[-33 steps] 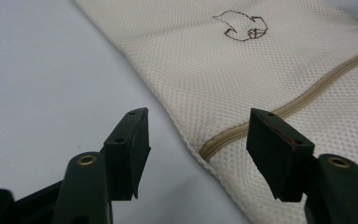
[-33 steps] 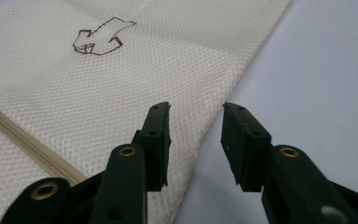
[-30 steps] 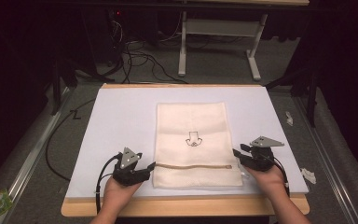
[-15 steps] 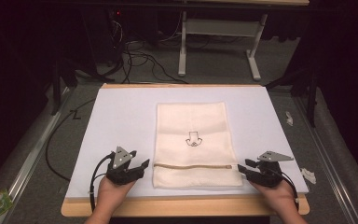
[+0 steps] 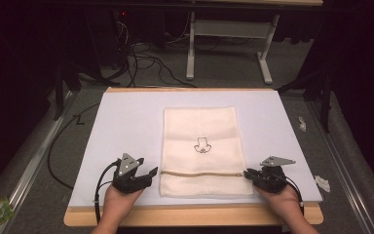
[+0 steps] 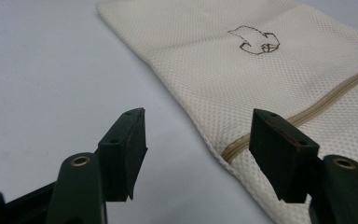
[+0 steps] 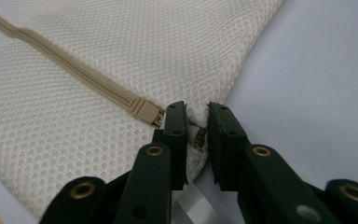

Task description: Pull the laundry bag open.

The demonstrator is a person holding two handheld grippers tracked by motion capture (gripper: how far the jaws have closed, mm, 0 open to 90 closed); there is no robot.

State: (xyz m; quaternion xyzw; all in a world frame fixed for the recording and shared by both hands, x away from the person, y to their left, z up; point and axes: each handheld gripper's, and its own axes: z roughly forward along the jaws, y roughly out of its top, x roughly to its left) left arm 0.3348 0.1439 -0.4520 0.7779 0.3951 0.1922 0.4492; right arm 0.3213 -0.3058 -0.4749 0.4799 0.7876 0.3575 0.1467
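Right gripper view: zipper pull [image 7: 199,138] between jaws.

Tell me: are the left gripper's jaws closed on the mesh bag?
No, the left gripper stands wide open, pads apart, beside the mesh bag edge.

The counter [image 5: 195,217] was wooden, covered by a white sheet [image 5: 126,122]. A cream mesh bag [image 5: 202,131] lay flat on the sheet, near its front edge.
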